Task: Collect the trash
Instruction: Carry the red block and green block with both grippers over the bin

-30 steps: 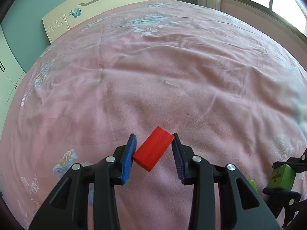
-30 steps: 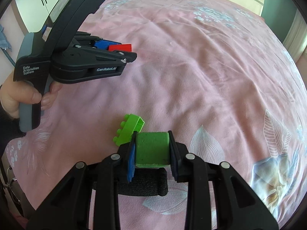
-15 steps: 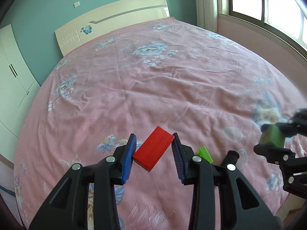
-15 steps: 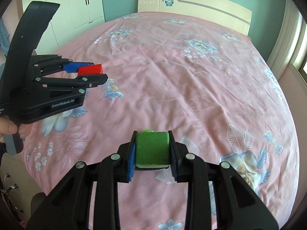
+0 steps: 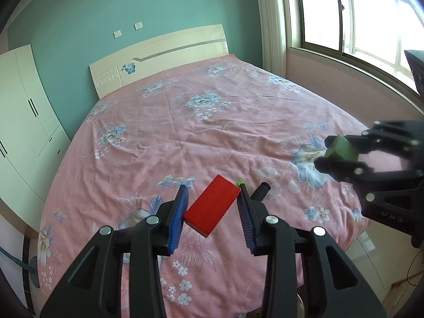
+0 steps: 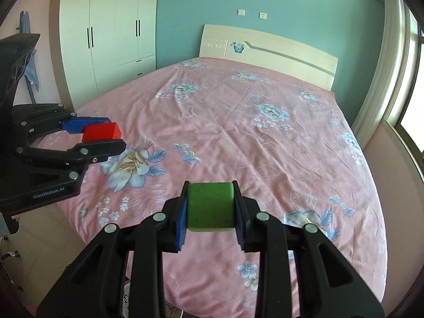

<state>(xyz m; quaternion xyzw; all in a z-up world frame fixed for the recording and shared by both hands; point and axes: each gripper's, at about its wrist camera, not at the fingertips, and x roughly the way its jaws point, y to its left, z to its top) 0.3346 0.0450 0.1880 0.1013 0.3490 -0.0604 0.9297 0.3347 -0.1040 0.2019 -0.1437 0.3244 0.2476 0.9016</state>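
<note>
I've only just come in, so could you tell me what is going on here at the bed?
A person is clearing bits off the pink bedspread with two handheld grippers. The left gripper grips a red block held above the bed, and the right gripper grips a green foam piece. A small green piece and a black cylinder lie on the spread.

bright daylight from the window (image 5: 352,21) blows out its panes; sharp focus, fisheye bending and dark corners.

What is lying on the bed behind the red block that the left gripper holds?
Behind the red block, a green piece and a black cylinder peek out on the pink bedsheet. The left gripper covers most of both.
</note>
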